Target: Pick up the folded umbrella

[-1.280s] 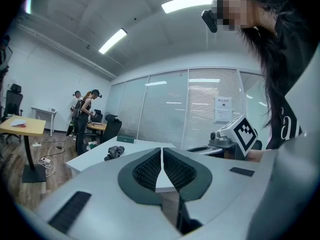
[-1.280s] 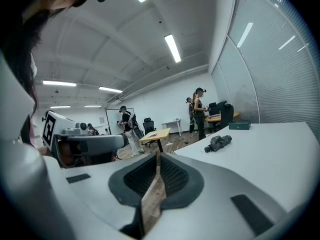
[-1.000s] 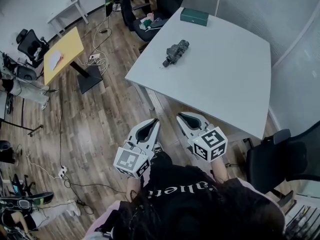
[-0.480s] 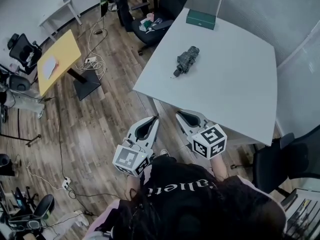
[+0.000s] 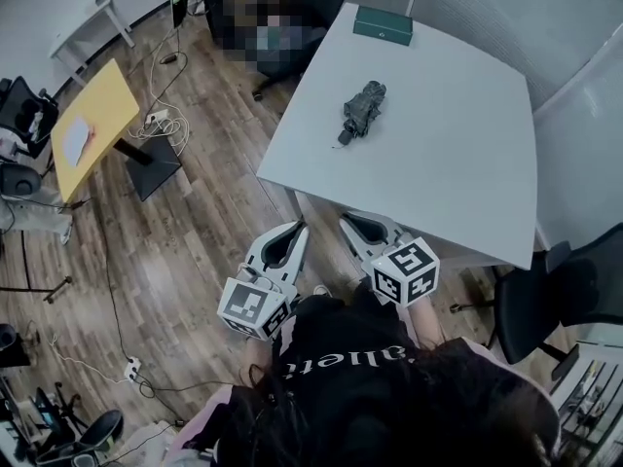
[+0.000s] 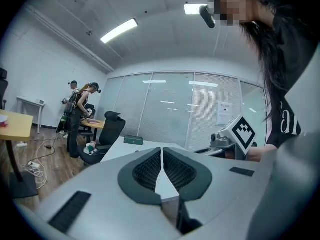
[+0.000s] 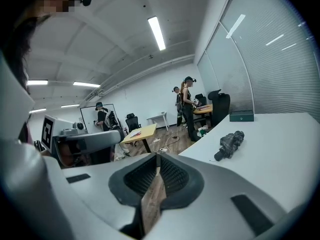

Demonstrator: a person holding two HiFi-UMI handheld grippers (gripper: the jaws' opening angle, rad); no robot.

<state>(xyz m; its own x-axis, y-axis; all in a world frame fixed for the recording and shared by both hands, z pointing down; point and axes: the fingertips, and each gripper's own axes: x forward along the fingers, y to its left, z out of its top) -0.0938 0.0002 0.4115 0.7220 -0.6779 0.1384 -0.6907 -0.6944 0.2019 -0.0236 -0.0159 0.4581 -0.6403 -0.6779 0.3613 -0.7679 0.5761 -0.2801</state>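
The folded umbrella (image 5: pixel 360 109), a dark grey bundle with its black handle toward me, lies on the white table (image 5: pixel 448 154) and shows small in the right gripper view (image 7: pixel 229 144). My left gripper (image 5: pixel 300 228) hangs over the wooden floor short of the table's near edge, jaws shut and empty. My right gripper (image 5: pixel 345 221) sits beside it just at that near edge, also shut with nothing in it. Both are well short of the umbrella. In the left gripper view the shut left gripper (image 6: pixel 161 150) points at the table and the umbrella is hidden.
A green box (image 5: pixel 382 25) lies at the table's far edge. A black office chair (image 5: pixel 560 295) stands at the right. A yellow side table (image 5: pixel 92 129) and floor cables (image 5: pixel 156 120) are at the left. Other people (image 7: pixel 184 104) stand beyond the table.
I have stepped toward the table with both grippers; the table's near edge has drawn closer to them. Both stay shut.
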